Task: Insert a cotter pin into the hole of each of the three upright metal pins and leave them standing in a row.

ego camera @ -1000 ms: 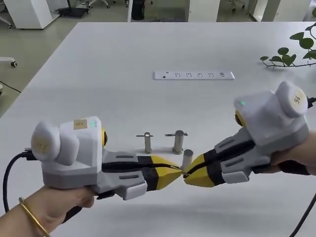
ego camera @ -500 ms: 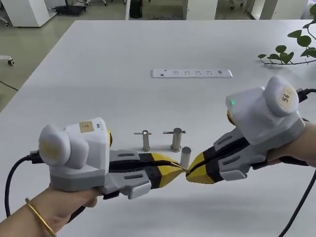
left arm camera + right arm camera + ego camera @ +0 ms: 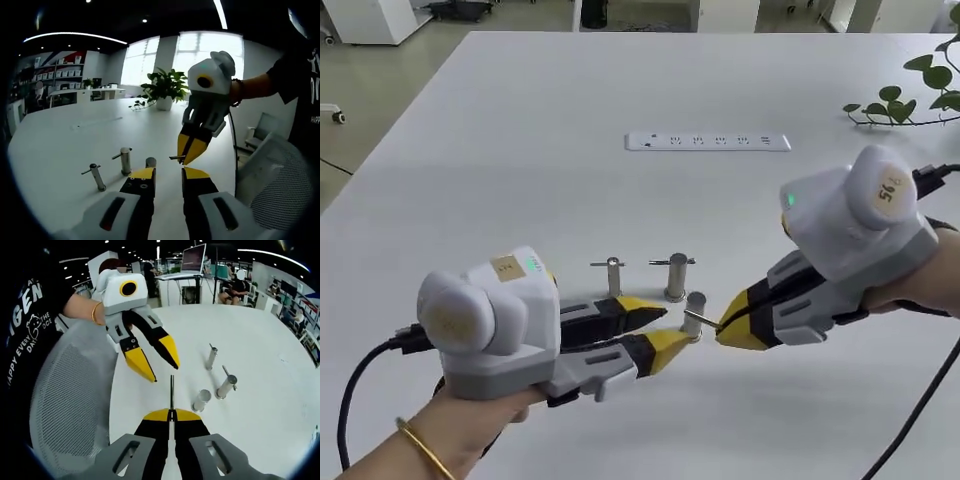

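Observation:
Three upright metal pins stand in a row on the white table (image 3: 620, 120). The far-left pin (image 3: 613, 277) and the middle pin (image 3: 677, 275) each carry a cotter pin through the top. The nearest pin (image 3: 696, 313) has none. My right gripper (image 3: 725, 327) is shut on a thin cotter pin (image 3: 700, 320), whose free end points left beside that pin's top. In the right gripper view the cotter pin (image 3: 171, 390) sticks straight out from my right gripper (image 3: 171, 414). My left gripper (image 3: 670, 326) is open, its jaws just left of the nearest pin with nothing between them.
A white power strip (image 3: 707, 142) lies across the middle of the table. Green plant leaves (image 3: 910, 95) reach in at the far right edge. Cables trail from both grippers toward the table's near edge.
The left gripper has opened and let go of the cotter pin, which both grippers held before. The right gripper keeps it and has moved slightly right, toward the nearest pin's top.

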The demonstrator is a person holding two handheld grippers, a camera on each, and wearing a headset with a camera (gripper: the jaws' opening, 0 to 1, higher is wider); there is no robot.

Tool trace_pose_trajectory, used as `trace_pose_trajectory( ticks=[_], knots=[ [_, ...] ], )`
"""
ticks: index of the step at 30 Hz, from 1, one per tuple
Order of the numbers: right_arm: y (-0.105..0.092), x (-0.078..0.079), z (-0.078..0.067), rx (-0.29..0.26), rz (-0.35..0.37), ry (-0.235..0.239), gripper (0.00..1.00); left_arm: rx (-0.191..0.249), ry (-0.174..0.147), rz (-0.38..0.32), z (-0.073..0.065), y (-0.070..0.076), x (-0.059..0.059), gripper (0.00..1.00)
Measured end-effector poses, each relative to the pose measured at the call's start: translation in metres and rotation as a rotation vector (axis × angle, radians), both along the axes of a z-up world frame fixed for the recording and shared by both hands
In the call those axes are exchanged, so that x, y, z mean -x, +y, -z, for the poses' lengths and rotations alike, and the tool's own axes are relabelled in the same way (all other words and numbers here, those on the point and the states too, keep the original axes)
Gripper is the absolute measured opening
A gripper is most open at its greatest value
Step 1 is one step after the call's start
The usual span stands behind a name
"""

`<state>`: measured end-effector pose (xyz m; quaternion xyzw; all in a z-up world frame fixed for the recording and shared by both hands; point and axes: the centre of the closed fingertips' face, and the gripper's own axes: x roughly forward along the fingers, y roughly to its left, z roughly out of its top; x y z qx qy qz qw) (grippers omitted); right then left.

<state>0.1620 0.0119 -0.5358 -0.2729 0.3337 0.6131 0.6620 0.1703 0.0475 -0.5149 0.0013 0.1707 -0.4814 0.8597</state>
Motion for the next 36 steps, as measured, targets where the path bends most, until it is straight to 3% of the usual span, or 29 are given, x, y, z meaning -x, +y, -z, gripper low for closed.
trace_pose_trajectory(
  ticks=[6, 16, 22, 28, 36],
  knots=[
    [-0.010, -0.014, 0.011, 0.063, 0.003, -0.038, 0.00, -0.047, -0.016, -0.031, 0.011, 0.001, -0.009, 0.22],
    [-0.023, -0.024, 0.023, 0.142, 0.023, -0.035, 0.00, -0.123, -0.023, -0.067, 0.026, -0.004, -0.024, 0.23],
    [-0.032, -0.030, 0.028, 0.206, 0.007, -0.062, 0.00, -0.153, -0.020, -0.082, 0.033, -0.008, -0.032, 0.22],
    [-0.037, -0.039, 0.034, 0.248, -0.032, -0.100, 0.00, -0.172, -0.006, -0.094, 0.041, -0.012, -0.037, 0.22],
    [-0.038, -0.045, 0.036, 0.265, -0.052, -0.115, 0.00, -0.167, 0.003, -0.104, 0.046, -0.020, -0.044, 0.22]
  ],
)
